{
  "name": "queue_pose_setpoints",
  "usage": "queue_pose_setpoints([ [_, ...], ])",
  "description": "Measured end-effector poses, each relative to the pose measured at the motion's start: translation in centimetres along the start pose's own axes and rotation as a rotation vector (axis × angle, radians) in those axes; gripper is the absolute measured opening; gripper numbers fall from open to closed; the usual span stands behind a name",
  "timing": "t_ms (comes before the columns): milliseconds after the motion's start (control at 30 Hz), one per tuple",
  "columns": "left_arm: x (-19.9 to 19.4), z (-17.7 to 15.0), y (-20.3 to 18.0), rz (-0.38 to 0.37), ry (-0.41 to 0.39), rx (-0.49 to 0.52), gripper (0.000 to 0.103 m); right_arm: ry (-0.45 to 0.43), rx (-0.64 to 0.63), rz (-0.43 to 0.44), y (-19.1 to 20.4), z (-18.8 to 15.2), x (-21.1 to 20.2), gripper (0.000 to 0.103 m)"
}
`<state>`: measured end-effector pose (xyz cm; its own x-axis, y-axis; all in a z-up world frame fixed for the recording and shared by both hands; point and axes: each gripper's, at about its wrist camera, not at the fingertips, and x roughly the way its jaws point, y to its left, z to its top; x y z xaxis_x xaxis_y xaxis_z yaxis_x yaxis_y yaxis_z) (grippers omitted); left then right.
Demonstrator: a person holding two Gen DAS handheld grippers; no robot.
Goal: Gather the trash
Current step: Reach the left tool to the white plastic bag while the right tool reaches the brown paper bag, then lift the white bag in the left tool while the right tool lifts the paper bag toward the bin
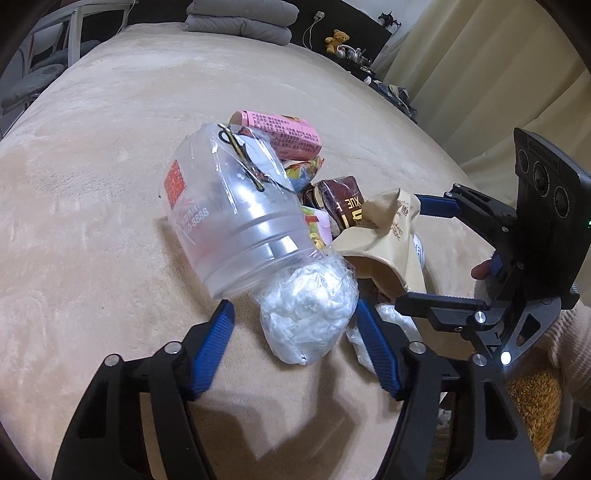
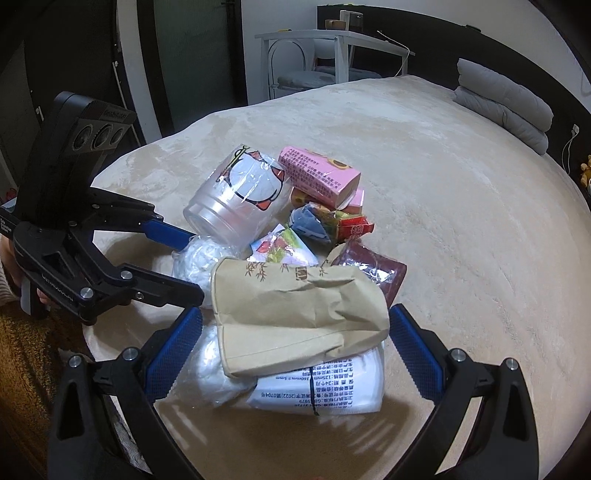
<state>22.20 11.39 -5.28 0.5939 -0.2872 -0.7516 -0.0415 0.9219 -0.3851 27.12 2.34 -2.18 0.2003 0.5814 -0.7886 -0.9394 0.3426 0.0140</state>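
A heap of trash lies on the beige bed cover [image 1: 92, 177]. It holds a clear plastic cup [image 1: 236, 218] on its side, a pink carton [image 1: 284, 134], a crumpled clear bag [image 1: 310, 314], a brown paper bag [image 2: 295, 306], a white tissue pack [image 2: 328, 387] and dark snack wrappers [image 1: 341, 206]. My left gripper [image 1: 295, 314] is open, its blue fingers either side of the crumpled bag. My right gripper [image 2: 295, 328] is open, its fingers either side of the paper bag and tissue pack. Each gripper shows in the other's view, the left [image 2: 192, 266] and the right [image 1: 410, 254].
Folded grey bedding [image 1: 240, 18] lies at the far end of the bed. A white table and chair [image 2: 314, 55] stand beyond the bed. A teddy bear [image 1: 338, 38] sits on a dark shelf, and beige curtains [image 1: 498, 74] hang at the right.
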Motion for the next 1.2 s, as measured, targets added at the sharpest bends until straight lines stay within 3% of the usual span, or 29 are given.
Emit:
queue_pose_setpoints([
  [67, 0.1, 0.1, -0.2, 0.0, -0.009, 0.006, 0.055, 0.011, -0.005, 0.0, 0.0, 0.1, 0.2, 0.099],
  [233, 0.1, 0.0, -0.8, 0.005, -0.018, 0.031, 0.05, 0.02, 0.004, -0.033, -0.1, 0.3, 0.2, 0.088],
  [833, -3.2, -1.9, -3.3, 0.004, -0.131, 0.037, 0.049, -0.08, 0.144, -0.107, 0.1, -1.2, -4.7, 0.087],
  [1200, -6.8, -4.9, -4.9, 0.01, -0.229, 0.041, 0.049, -0.152, 0.257, -0.149, 1.8, -4.8, -8.5, 0.087],
])
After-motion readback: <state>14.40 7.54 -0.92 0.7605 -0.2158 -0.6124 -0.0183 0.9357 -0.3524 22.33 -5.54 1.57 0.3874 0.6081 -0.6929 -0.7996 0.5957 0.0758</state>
